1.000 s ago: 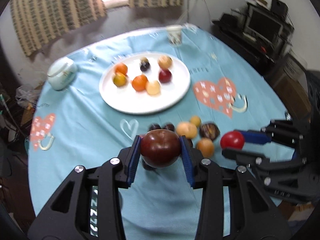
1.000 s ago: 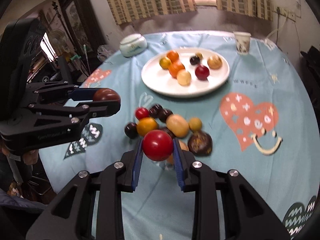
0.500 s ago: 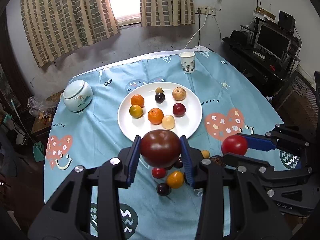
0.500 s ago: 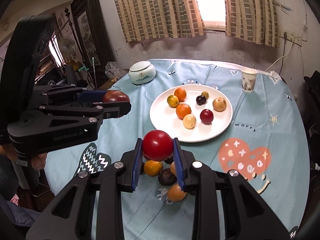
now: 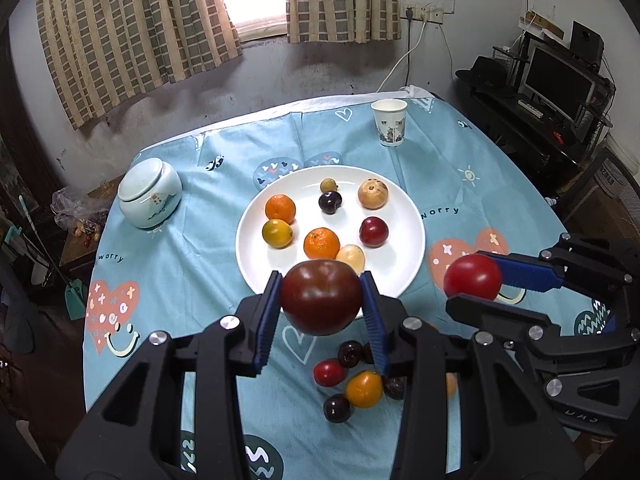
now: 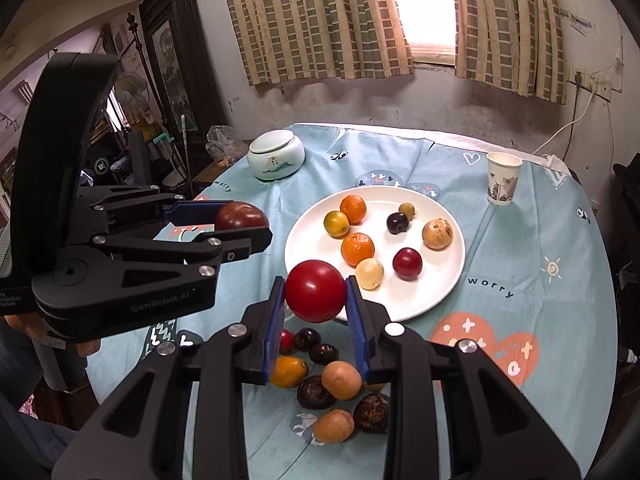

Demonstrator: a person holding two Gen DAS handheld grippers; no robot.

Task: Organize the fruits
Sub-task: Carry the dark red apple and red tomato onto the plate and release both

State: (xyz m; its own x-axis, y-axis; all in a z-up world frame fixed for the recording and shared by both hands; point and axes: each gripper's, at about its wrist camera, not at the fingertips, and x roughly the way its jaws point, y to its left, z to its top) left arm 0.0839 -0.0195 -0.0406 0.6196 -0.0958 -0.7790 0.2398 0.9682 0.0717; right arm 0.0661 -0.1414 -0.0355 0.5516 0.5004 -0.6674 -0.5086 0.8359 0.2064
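Left tool clamped on a dark maroon fruit at lower centre of the frame; right tool clamped on a bright red fruit, likewise lower centre. Both hang above the tabletop, at the near rim of the white plate carrying seven fruits. Loose fruits lie below the tools.

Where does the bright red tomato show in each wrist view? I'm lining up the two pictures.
Left wrist view: the bright red tomato sits at right, between the right gripper's fingers.
Right wrist view: the tomato is centre, in that gripper.
Shared landmark: the white plate.
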